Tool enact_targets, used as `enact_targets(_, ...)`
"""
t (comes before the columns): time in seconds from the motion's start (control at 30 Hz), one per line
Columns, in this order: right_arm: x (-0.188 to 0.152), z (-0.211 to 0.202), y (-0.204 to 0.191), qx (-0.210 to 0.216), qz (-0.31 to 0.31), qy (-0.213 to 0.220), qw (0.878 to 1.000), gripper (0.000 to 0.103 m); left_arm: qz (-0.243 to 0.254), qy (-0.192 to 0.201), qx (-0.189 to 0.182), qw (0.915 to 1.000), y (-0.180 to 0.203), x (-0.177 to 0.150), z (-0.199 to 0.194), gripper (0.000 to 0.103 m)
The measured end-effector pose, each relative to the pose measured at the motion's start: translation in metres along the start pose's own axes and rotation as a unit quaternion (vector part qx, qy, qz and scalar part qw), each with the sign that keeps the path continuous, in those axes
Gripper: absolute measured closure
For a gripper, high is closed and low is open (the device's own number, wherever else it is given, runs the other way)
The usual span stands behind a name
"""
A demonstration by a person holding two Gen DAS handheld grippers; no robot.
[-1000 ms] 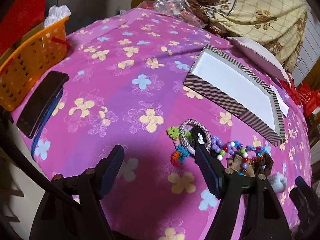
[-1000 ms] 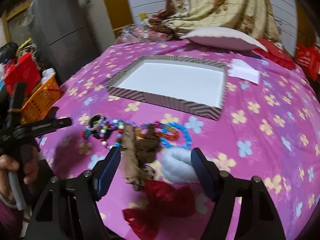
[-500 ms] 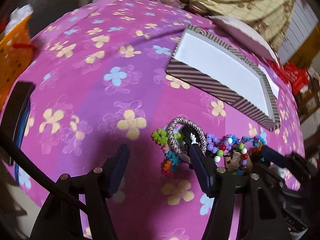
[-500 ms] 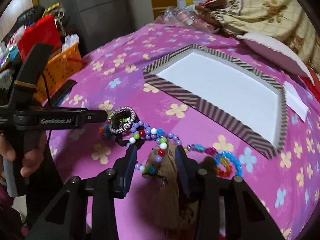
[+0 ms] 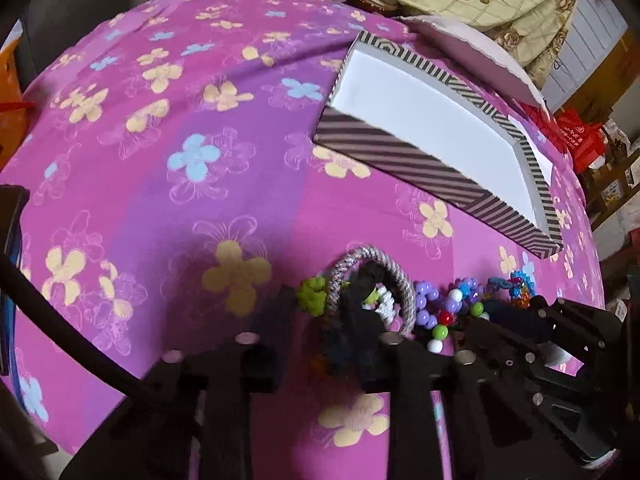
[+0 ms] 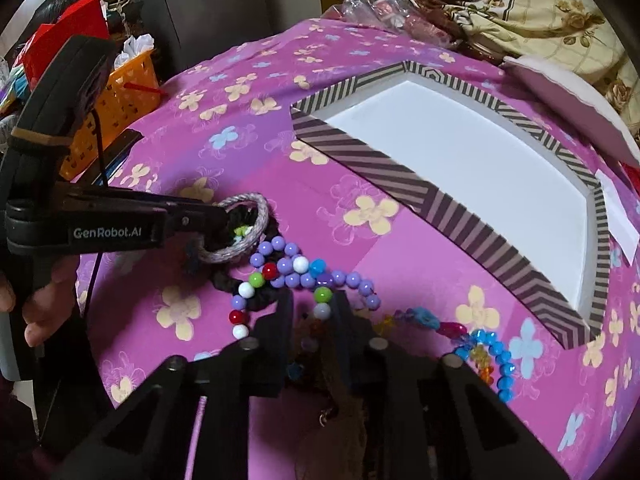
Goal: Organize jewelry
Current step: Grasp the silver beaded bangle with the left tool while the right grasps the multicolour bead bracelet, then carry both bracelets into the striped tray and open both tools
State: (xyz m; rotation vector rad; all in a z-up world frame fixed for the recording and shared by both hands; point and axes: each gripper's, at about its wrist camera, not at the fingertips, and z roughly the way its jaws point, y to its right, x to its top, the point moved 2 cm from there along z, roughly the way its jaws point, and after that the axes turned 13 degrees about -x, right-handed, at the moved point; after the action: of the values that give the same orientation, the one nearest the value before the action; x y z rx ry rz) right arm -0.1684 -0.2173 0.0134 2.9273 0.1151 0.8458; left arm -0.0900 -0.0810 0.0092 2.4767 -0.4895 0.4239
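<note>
Pink flowered cloth (image 6: pixel 360 184) covers the bed; the striped box (image 6: pixel 384 168) sits upper right. Only the right view shows the orange basket (image 6: pixel 120 96) and the left hand-held gripper (image 6: pixel 224 220) clamped on the grey braided ring (image 6: pixel 256 236), left of centre. The right hand-held gripper (image 6: pixel 310 312) pinches the bead string (image 6: pixel 296 272).

- The tray (image 6: pixel 452 168) lies on the bed (image 6: pixel 240 120), beyond the jewelry pile (image 6: pixel 296 276).
- A pillow (image 6: pixel 568 112) sits behind the tray, touching its far edge.
- A paper slip (image 6: pixel 620 216) lies just beside the tray's right end.
- The basket (image 6: pixel 116 108) stands off the bed's left side.
- A woven ring (image 6: pixel 244 236) lies at the pile's left end, a bead string (image 6: pixel 484 356) at its right.
- The left claw (image 6: pixel 222 220) reaches the woven ring from the left.
</note>
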Motion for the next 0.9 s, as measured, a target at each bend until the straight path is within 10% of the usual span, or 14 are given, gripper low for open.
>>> enact_targets(0.37,0.006,-0.037,0.007,0.011,0.015,0.046,0.999,0.098,-0.001,0.037,-0.003,0.9993,0.004,0.004,-0.031,0.103)
enact_targets(0.9,0.009,0.015,-0.004,0.014,-0.038,-0.038,0.998,0.081,0.003,0.048,0.001,0.9988,0.007,-0.003,-0.045,0.103)
